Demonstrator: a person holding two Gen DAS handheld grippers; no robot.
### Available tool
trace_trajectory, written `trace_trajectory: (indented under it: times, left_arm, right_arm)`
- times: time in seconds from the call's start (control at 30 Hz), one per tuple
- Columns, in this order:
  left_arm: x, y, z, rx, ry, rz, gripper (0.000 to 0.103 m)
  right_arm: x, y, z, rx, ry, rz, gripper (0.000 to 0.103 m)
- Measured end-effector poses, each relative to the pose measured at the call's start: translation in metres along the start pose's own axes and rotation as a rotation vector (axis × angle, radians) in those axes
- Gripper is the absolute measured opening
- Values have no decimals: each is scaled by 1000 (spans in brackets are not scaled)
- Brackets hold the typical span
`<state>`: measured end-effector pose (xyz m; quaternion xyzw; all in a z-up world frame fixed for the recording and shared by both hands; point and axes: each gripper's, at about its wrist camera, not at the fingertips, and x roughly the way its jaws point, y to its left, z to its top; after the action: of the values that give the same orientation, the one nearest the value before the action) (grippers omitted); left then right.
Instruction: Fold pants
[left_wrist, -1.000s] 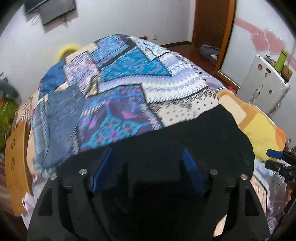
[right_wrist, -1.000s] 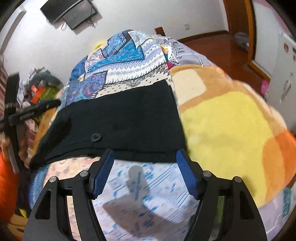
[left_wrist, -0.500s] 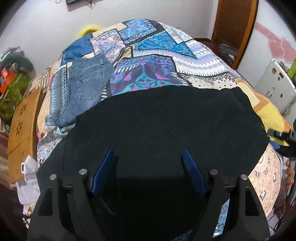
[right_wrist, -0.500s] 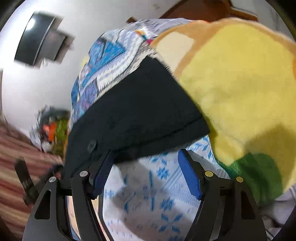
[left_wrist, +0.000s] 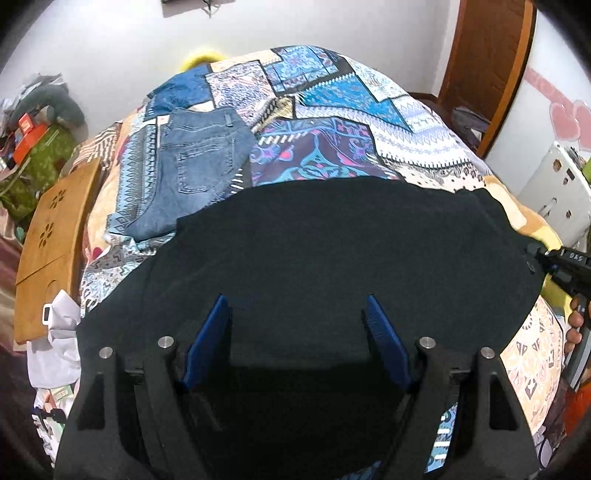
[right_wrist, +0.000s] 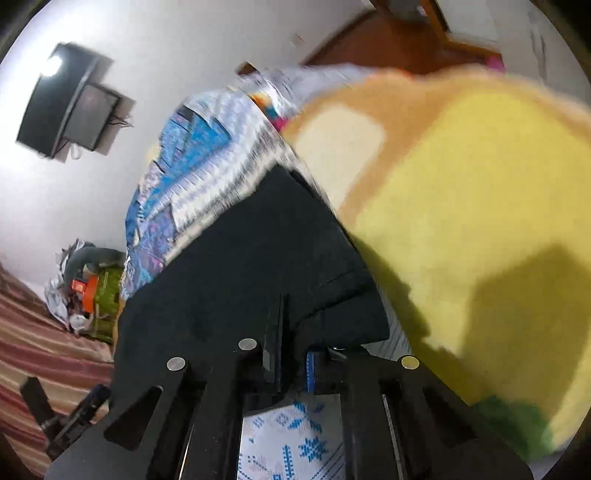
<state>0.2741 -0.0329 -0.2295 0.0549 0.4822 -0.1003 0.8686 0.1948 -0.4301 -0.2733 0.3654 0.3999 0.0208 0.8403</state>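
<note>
folded jeans (left_wrist: 199, 166) beside pants (left_wrist: 332, 258), bedspread (left_wrist: 351, 122) beyond bare

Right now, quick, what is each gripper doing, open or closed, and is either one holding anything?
Left gripper: open above the black pants, gripping nothing.
Right gripper: its jaws just closed, shut on the black pants' edge.

The right gripper (right_wrist: 291, 332) has just been closing and now pinches the black pants (right_wrist: 240, 266) edge at six o'clock, rolled clockwise.

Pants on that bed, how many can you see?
2: black pants spread across the near side of the bed, and folded blue jeans at its far left. Others may be hidden.
</note>
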Motion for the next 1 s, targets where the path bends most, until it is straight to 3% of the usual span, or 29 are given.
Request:
trace_trajectory:
  times: [0.23,0.37,0.57,0.8,1.0]
  left_arm:
    - [-25,25,-9,-58,-45,11,77]
    - [-40,41,-17,-89,-75,17,77]
    - [-62,66,-27,-158,-118,-12,77]
    - [-85,90,-46,-209,-160,-11,77]
    - [-100,109,-65,-246,-179,-2,81]
  right_arm:
    - [-37,15,27,-31,-135,-12,6]
    - [-49,50,30,-133,-168,-16,5]
    - [-72,124,35,-292,-231,61,5]
    - [-76,214,19,-482,-238,187,5]
    - [-48,277,-20,-639,-165,275,5]
